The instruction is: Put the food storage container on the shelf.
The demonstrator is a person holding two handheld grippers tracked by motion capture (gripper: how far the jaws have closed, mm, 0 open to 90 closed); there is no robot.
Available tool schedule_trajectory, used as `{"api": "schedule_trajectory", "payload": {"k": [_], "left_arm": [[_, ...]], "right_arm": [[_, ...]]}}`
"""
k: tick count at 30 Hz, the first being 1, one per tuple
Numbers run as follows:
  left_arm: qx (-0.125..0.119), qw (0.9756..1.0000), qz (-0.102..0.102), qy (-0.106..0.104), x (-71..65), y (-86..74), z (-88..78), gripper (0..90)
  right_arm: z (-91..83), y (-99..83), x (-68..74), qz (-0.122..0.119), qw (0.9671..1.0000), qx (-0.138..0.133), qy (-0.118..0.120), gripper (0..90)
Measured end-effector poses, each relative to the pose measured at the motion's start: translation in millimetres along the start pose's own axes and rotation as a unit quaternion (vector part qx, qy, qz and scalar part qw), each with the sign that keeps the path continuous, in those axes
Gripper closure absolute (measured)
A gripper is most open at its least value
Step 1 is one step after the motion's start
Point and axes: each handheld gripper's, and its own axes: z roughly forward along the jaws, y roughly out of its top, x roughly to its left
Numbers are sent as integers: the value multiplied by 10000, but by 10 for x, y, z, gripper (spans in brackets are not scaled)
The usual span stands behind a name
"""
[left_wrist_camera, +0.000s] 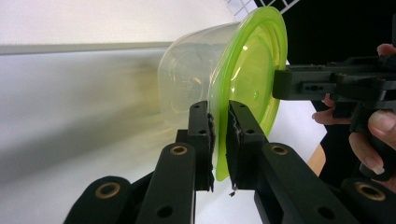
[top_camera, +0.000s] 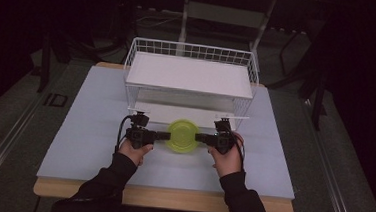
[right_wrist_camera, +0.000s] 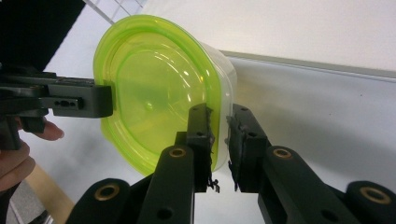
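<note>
Hands first: we hold the left gripper (top_camera: 163, 135) and right gripper (top_camera: 201, 137) near the table's (top_camera: 88, 144) front edge, facing each other. Each has its jaws pinched on the rim of the green lid (top_camera: 183, 135) between them, from opposite sides. We see the lid sitting on a clear tub (left_wrist_camera: 187, 79). Just beyond stands the white wire rack (top_camera: 188, 76).

"ID" on the floor (top_camera: 56, 100) (left of table).
</note>
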Motion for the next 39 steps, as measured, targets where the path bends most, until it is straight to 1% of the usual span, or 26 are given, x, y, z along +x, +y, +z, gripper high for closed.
{"api": "schedule_trajectory", "payload": {"k": [2, 5, 9, 13, 15, 17, 18, 21, 22, 23, 26, 29, 31, 35, 39], "left_arm": [[9, 10000, 53, 32, -42, 0, -30, 821], [35, 10000, 49, 19, -67, -4, -64, 822], [37, 9998, 185, 93, -135, -14, -125, 822], [-77, 9998, 199, 40, -213, -12, -230, 826], [-107, 9996, 261, 54, -262, -4, -282, 827], [-107, 9996, 261, 54, -262, -4, -282, 827], [-159, 9995, 286, 12, -325, -5, -367, 827], [-197, 9992, 335, -18, -384, -8, -440, 828], [-197, 9992, 335, -18, -384, -8, -440, 828], [-223, 9992, 316, -33, -424, 0, -487, 828], [-261, 9991, 345, 1, -493, 13, -551, 828], [-323, 9988, 367, -10, -567, 28, -615, 828], [-391, 9985, 376, -44, -607, 43, -659, 828], [-534, 9975, 463, -88, -684, 92, -729, 828], [-638, 9969, 437, -142, -729, 188, -782, 828]], "right_arm": [[-30, -2, 24, -10, 10000, -16, 15, 797], [-63, -4, 56, -39, 10000, 4, 16, 797], [-103, -13, 119, -164, 9999, -1, -44, 797], [-182, 2, 194, -286, 9996, -87, -15, 797], [-229, 19, 236, -327, 9994, -121, -7, 797], [-253, 24, 260, -348, 9993, -137, 6, 797], [-313, 35, 318, -403, 9991, -160, 6, 797], [-394, 44, 387, -505, 9985, -208, 20, 797], [-420, 47, 410, -543, 9983, -230, 21, 797], [-445, 52, 431, -560, 9981, -252, 36, 797], [-515, 69, 489, -611, 9976, -313, 42, 797], [-591, 86, 553, -692, 9968, -400, 18, 797], [-645, 106, 588, -746, 9962, -452, 30, 797], [-756, 167, 654, -815, 9949, -588, 39, 797], [-839, 264, 709, -895, 9937, -681, 10, 798]]}}
